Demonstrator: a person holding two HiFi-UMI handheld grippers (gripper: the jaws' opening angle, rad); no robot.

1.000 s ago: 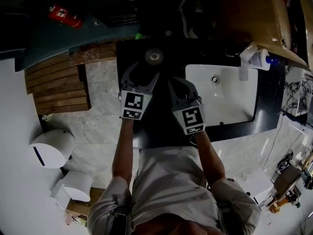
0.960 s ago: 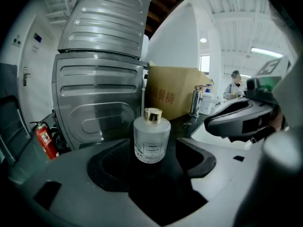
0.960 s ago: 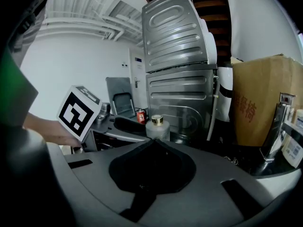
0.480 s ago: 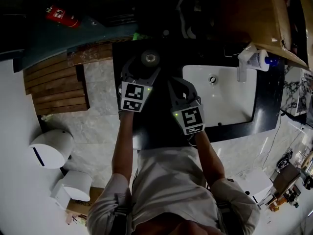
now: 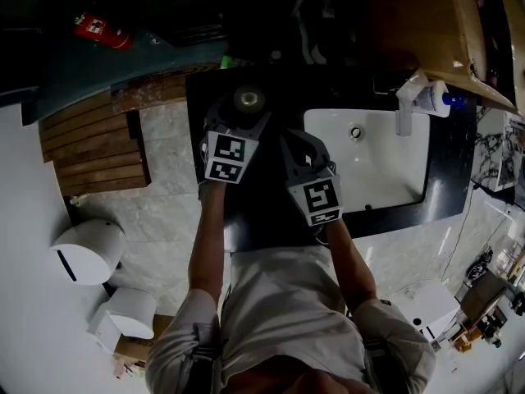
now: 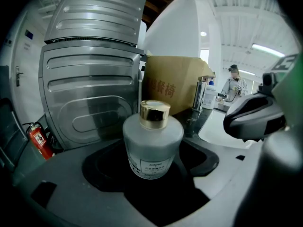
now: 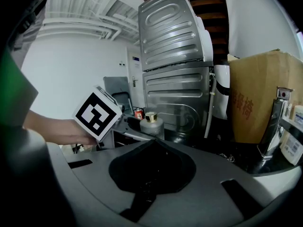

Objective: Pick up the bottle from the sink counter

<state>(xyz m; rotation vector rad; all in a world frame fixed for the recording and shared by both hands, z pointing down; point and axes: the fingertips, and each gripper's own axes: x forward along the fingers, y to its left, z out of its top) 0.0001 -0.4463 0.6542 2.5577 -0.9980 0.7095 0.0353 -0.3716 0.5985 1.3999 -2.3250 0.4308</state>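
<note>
- The left gripper [image 5: 240, 115] has its jaws spread wide, and a squat frosted-glass bottle with a gold cap [image 6: 153, 148] stands upright in the gap between them. A second ago the bottle was beyond the jaw tips. The gripper has since slid forward, so the tips now flank it.
- The left gripper view shows dark space on both sides of the glass. I cannot tell whether either jaw touches it.
- The right gripper [image 7: 154, 143] has its jaws brought together at the tips with nothing between them. It sits where it did before, just to the right of the left gripper.
- The bottle rests on the black sink counter [image 5: 271, 212], near its back left corner and left of the white sink basin [image 5: 377, 162].
- From the head view only the bottle's round top shows, and the scene is dim. The print on its small label is too fine to read.
- Behind the bottle stand a ribbed grey metal panel [image 6: 90, 103] and a brown cardboard box [image 6: 175, 89].
</note>
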